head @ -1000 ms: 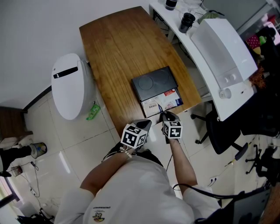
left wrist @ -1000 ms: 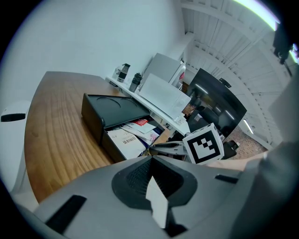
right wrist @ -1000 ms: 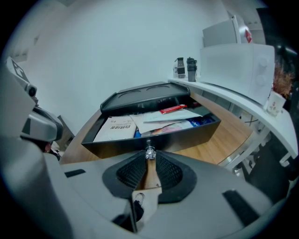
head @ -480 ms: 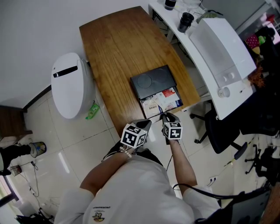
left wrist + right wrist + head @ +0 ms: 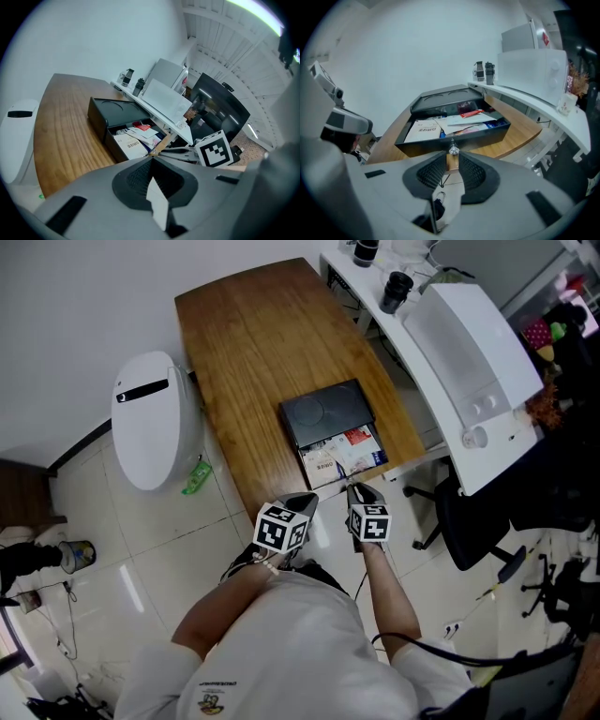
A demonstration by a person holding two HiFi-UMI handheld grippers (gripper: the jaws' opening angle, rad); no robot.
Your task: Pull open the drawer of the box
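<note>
A black box (image 5: 326, 411) lies on the wooden table (image 5: 253, 343) near its front edge. Its drawer (image 5: 342, 457) stands pulled out toward me, with papers and booklets showing inside. In the right gripper view the drawer's front wall (image 5: 454, 138) carries a small clear knob (image 5: 453, 150). My right gripper (image 5: 452, 157) is shut on that knob at its very tips (image 5: 349, 486). My left gripper (image 5: 309, 501) hovers beside it off the table's front edge. Its jaws meet (image 5: 151, 160) with nothing between them. The box (image 5: 117, 107) lies ahead and left of the left gripper.
A white rounded appliance (image 5: 150, 432) stands on the floor left of the table. Right of the table runs a white desk with a large white machine (image 5: 473, 352) and black cups (image 5: 397, 289). A black office chair (image 5: 469, 521) is at the right, close to my right arm.
Hardly anything differs: both grippers keep their places at the table's front edge and the drawer stays pulled out. The head view has shifted slightly.
</note>
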